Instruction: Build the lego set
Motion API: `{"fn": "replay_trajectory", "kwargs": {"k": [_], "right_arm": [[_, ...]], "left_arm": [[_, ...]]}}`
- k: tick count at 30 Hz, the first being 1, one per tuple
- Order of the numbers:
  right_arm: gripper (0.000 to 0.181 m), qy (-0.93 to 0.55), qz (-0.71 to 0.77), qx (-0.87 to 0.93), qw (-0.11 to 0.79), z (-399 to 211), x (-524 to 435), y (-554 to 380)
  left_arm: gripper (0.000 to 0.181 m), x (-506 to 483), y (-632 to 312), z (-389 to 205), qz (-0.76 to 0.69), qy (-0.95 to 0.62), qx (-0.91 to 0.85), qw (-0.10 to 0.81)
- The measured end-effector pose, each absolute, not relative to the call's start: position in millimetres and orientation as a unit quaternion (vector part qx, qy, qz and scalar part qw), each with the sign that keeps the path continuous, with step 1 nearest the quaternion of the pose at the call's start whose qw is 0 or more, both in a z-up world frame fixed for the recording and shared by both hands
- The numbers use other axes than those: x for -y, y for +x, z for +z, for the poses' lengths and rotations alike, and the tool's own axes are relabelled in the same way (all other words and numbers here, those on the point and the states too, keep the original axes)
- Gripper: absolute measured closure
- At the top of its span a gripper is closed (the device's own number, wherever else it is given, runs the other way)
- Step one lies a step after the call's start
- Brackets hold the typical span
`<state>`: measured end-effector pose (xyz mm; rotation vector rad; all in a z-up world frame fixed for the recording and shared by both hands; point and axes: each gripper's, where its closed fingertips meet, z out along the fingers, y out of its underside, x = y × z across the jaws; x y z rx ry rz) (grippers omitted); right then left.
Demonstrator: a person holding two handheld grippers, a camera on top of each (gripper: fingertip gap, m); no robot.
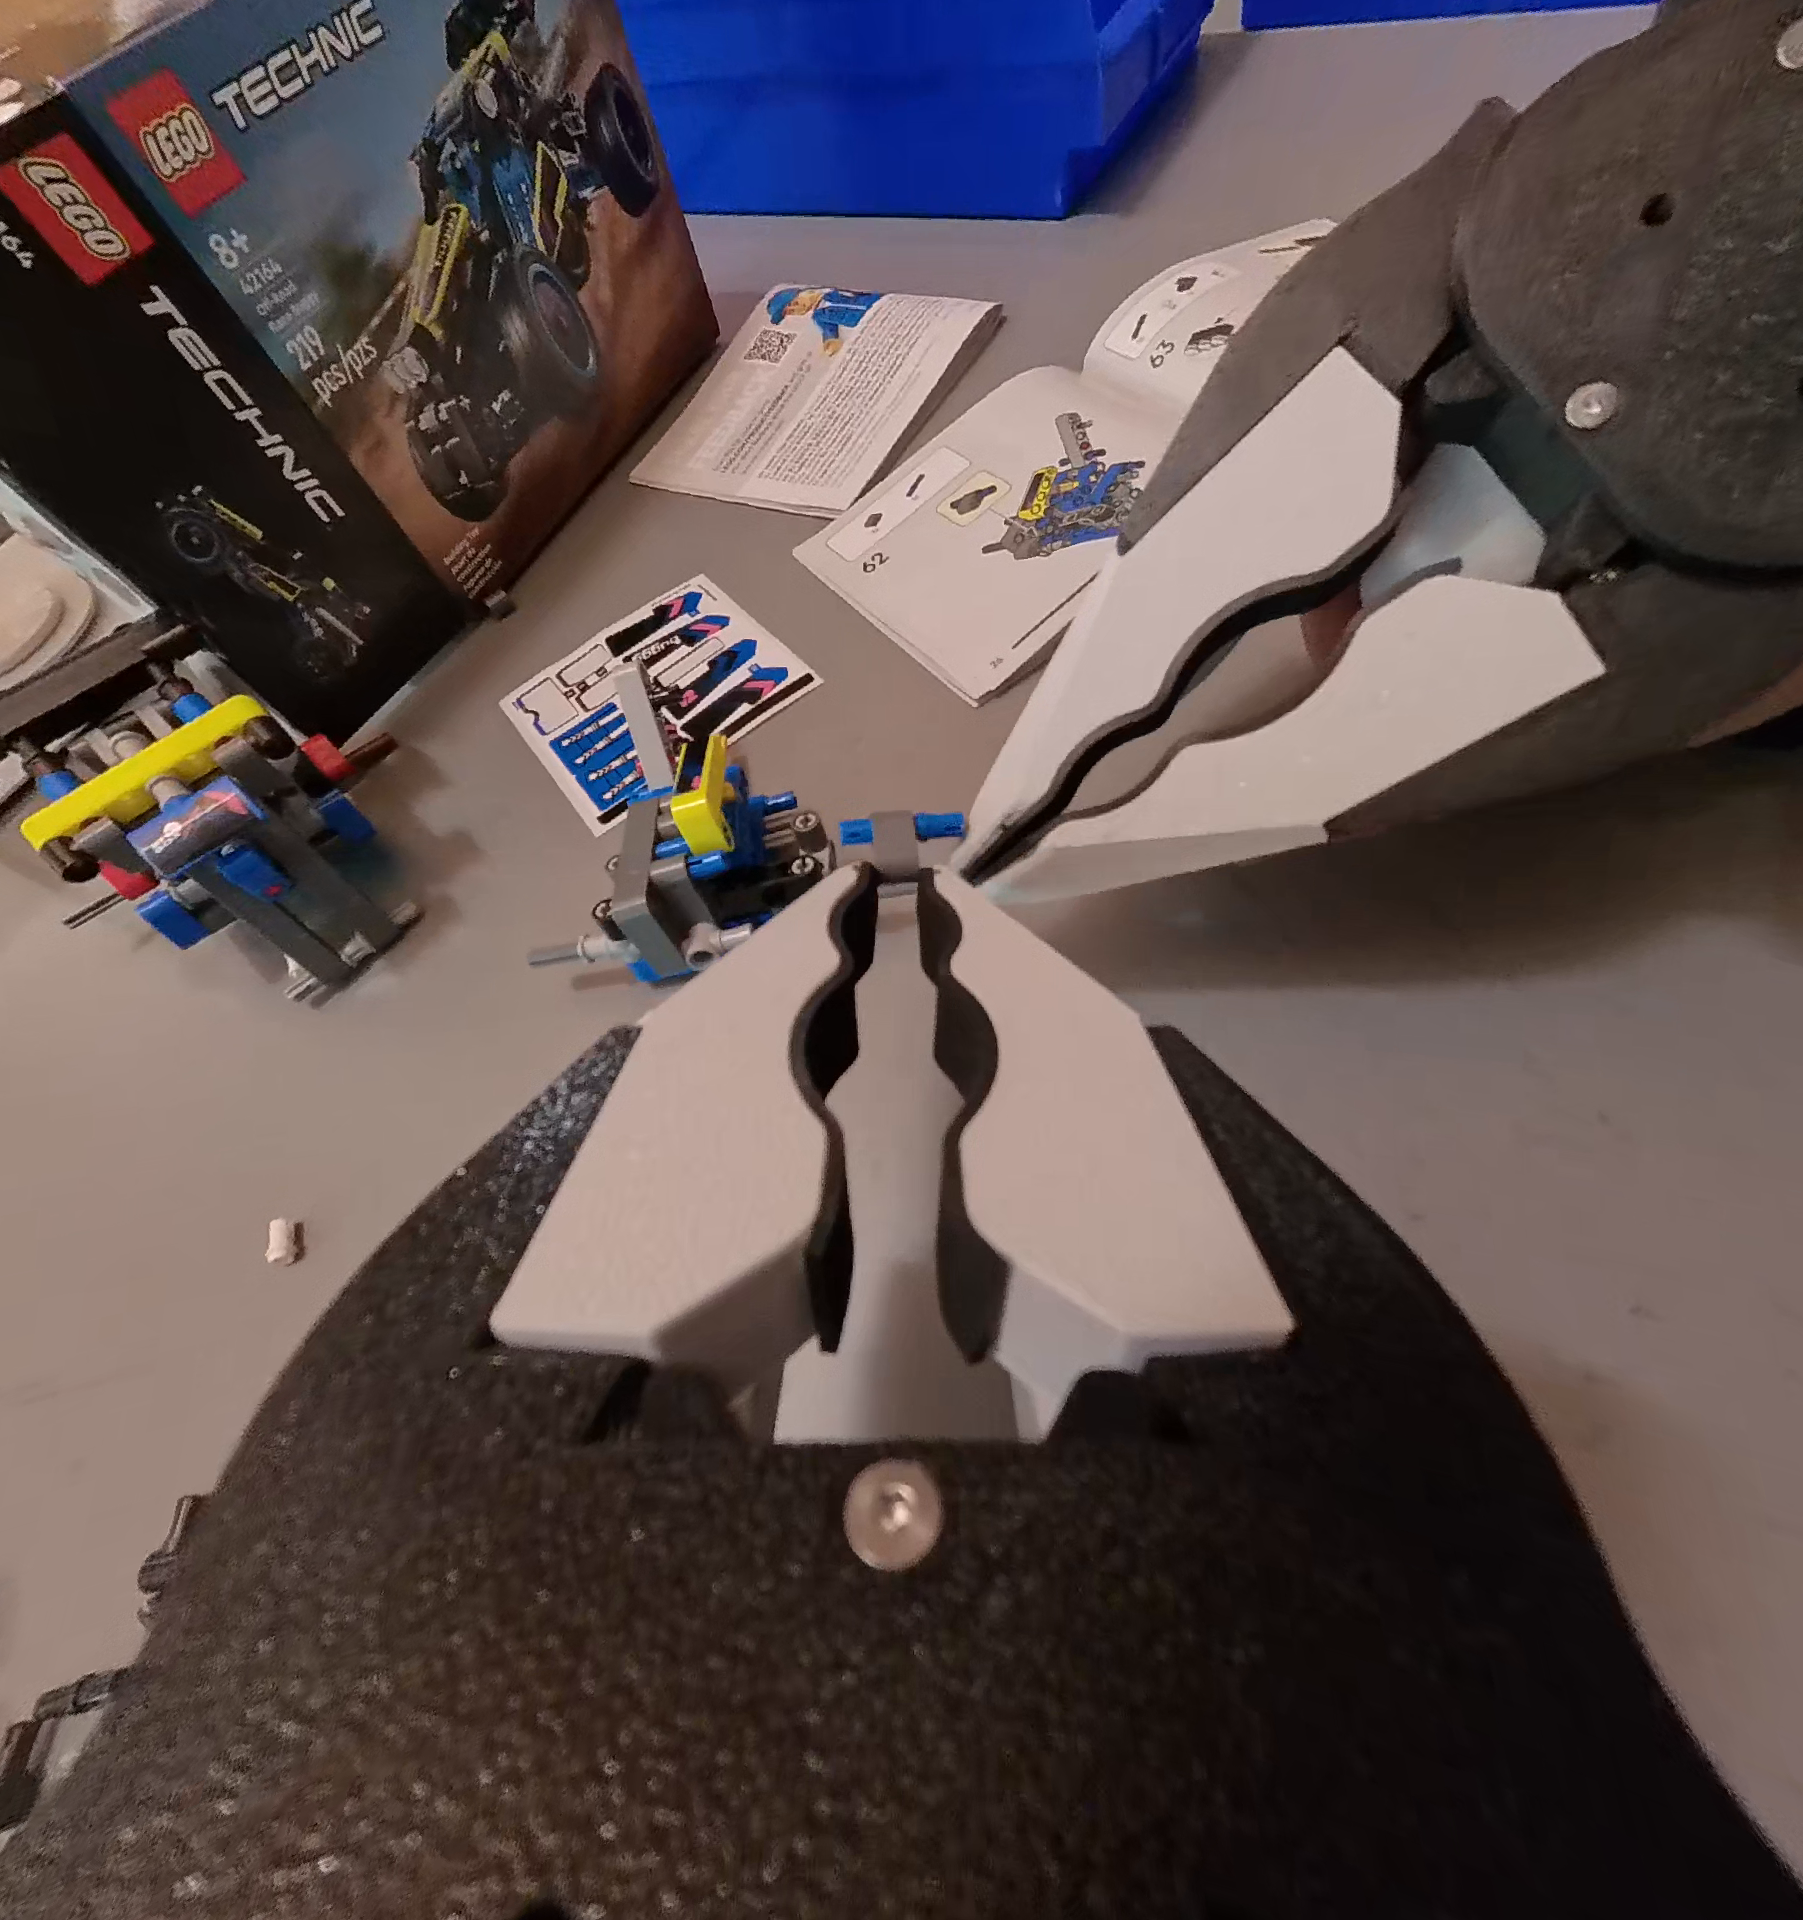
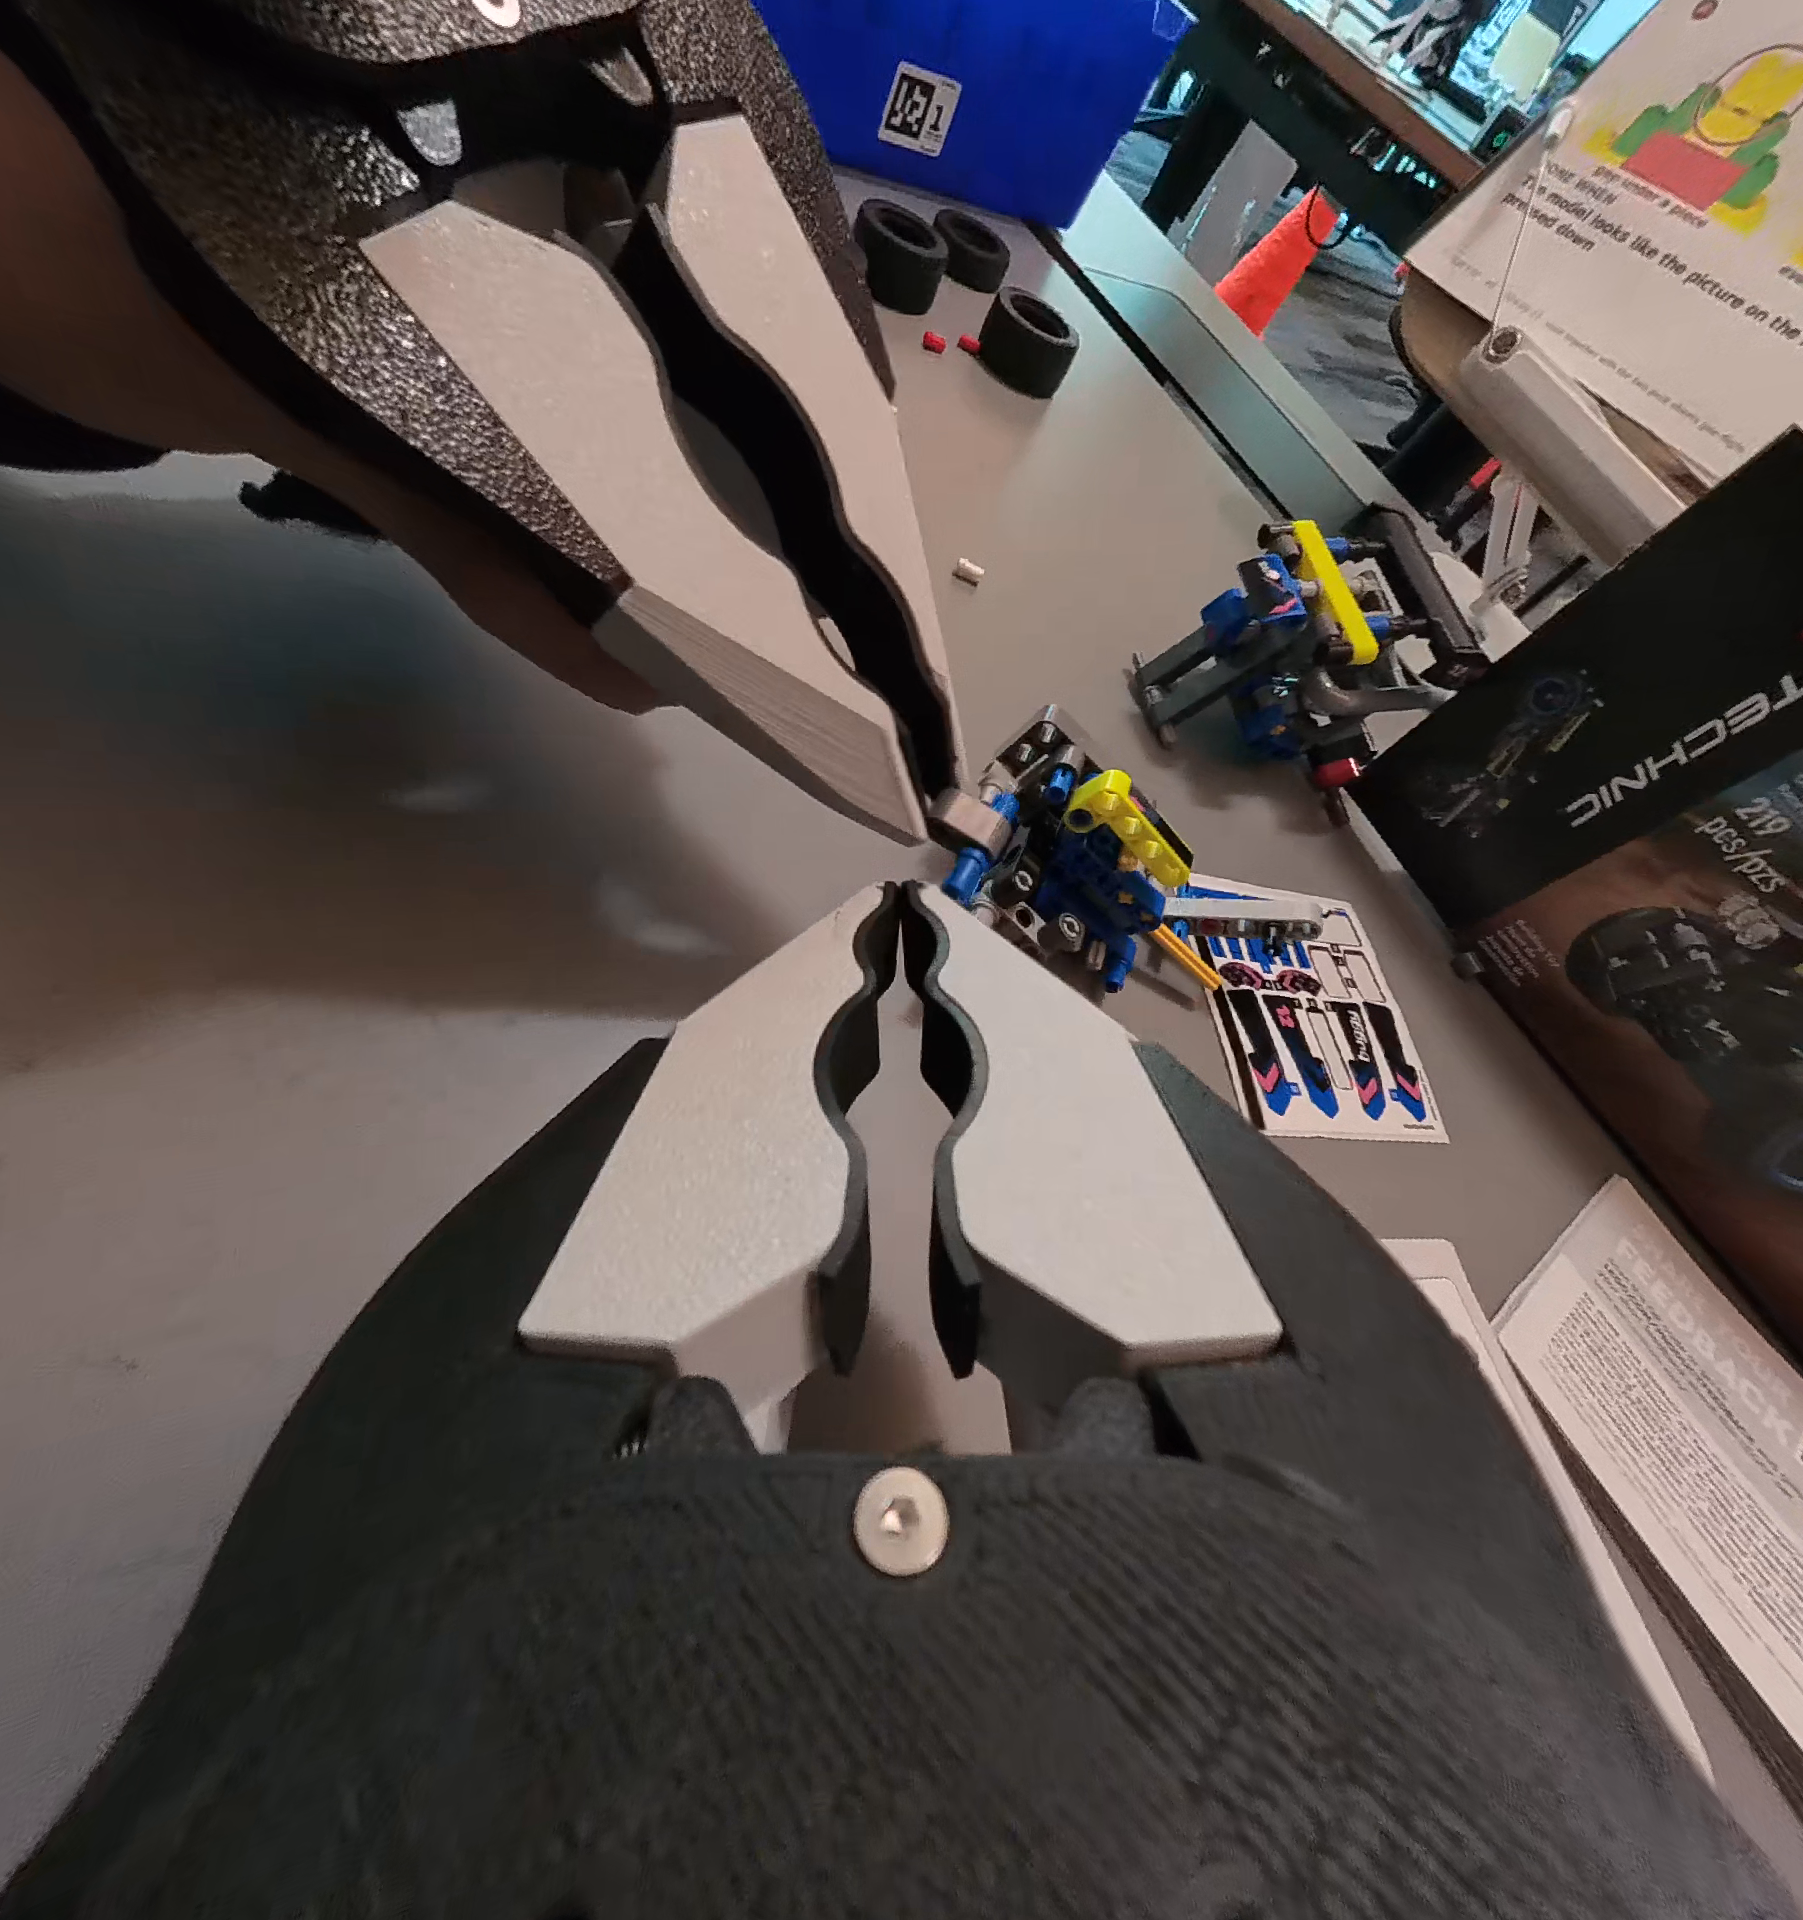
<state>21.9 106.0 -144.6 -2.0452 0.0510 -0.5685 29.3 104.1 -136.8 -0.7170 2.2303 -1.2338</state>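
Here the left gripper (image 1: 895, 878) has its fingers pinched on a small grey connector (image 1: 893, 840) with blue pins sticking out of both its sides, held just above the grey bench (image 1: 1396, 1143). The right gripper (image 2: 899, 896) comes in from the side with its tips pressed together and nothing visible between them, its point almost at the end of one blue pin. In the right wrist view the same grey connector (image 2: 964, 821) sits clamped at the very tip of the left gripper, just beside a small blue, black and yellow sub-assembly (image 2: 1068, 868) that rests on the bench. That sub-assembly (image 1: 705, 852) partly overlaps a sticker sheet (image 1: 658, 696). A larger partial build (image 1: 201, 821) with a yellow beam across its top stands farther toward the bench's edge, next to the upright set box (image 1: 284, 312). An open instruction booklet (image 1: 980, 520) and a folded leaflet (image 1: 824, 395) lie behind the grippers, toward the blue bins (image 1: 876, 94) at the far edge. Three black tyres (image 2: 964, 281) and two tiny red pieces (image 2: 951, 341) sit near a blue bin (image 2: 980, 94) in the right wrist view.
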Motion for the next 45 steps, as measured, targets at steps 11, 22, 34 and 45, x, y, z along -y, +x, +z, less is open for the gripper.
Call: {"fn": "replay_trajectory", "kwargs": {"k": [11,22,34,45], "right_arm": [[0.167,-0.843,-0.259,0.001,0.471,-148.3,-104.7,23.7],[0.18,-0.846,-0.266,0.001,0.462,-149.9,-104.7,24.8],[0.178,-0.847,-0.251,0.004,0.468,-151.3,-104.5,21.5],[0.178,-0.842,-0.274,0.015,0.465,-147.5,-103.8,24.8]], "left_arm": [[0.177,-106.6,28.4,-146.5,-0.438,-0.271,-0.828,0.223],[0.177,-105.1,29.5,-139.8,-0.469,-0.278,-0.81,0.214],[0.177,-108.8,31.8,-142.0,-0.469,-0.285,-0.808,0.212],[0.177,-104.8,29.4,-137.9,-0.504,-0.29,-0.794,0.178]]}}
